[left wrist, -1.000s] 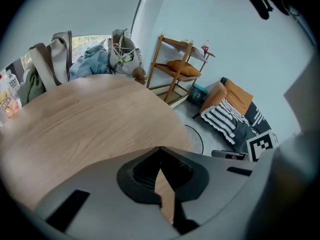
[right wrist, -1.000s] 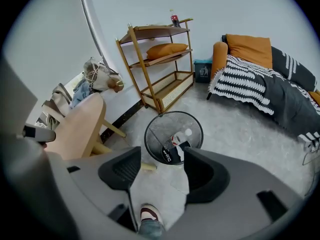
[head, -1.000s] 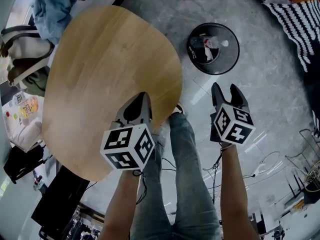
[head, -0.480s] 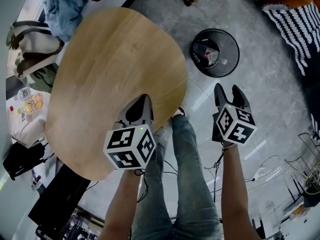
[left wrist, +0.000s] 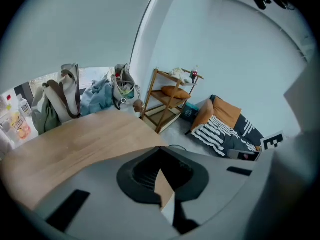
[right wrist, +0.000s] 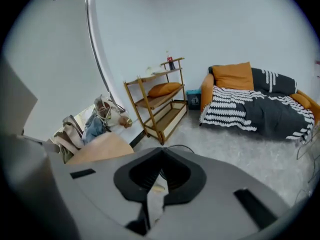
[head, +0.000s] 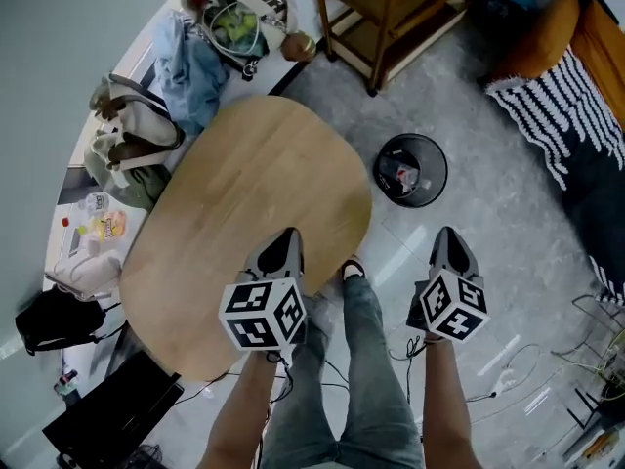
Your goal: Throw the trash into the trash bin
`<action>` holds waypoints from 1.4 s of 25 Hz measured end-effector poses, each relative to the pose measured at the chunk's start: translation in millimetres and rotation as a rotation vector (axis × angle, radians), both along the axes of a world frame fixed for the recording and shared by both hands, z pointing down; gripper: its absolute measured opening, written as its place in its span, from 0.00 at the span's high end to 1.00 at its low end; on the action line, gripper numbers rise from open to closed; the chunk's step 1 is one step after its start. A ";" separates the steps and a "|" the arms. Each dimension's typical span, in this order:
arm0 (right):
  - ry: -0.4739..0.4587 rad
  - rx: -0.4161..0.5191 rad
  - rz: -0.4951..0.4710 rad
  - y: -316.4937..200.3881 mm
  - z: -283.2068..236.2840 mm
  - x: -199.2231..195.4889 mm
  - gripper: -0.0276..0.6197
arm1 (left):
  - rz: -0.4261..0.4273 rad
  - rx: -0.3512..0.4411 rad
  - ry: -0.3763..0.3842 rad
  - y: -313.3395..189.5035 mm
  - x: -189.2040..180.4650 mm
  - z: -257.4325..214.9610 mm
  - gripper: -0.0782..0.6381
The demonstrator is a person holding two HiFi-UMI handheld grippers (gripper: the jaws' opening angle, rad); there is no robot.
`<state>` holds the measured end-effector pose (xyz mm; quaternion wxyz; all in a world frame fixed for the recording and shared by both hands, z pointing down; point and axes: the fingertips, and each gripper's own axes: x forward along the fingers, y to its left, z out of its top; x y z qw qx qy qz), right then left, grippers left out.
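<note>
The black round trash bin (head: 379,179) stands on the grey floor beyond the table's right end, with trash (head: 402,176) lying in it. My left gripper (head: 289,233) hangs over the near edge of the oval wooden table (head: 234,184), shut and empty. My right gripper (head: 447,233) is over the floor, on the near side of the bin and well above it. Its jaws are closing and meet at the tips with nothing between them. In the left gripper view the left gripper (left wrist: 160,150) hides most of the bin, as the right gripper (right wrist: 161,151) does in the right gripper view.
A wooden shelf (head: 391,18) stands at the back. A sofa with a striped blanket (head: 562,76) is at the right. Bags (head: 127,135) and blue cloth (head: 190,57) lie behind the table. The person's legs (head: 361,360) are between the grippers; cables (head: 508,379) trail on the floor.
Both grippers have risen and the view takes in more of the room. The right gripper's jaws, wide apart before, are now together. The left jaws stay together.
</note>
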<state>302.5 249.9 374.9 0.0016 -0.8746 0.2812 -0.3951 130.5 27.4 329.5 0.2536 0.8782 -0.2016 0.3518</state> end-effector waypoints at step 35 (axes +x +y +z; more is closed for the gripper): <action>0.555 0.139 0.050 80.2 -408.7 -126.9 0.95 | 0.085 0.394 0.505 -26.0 -104.4 -380.1 0.88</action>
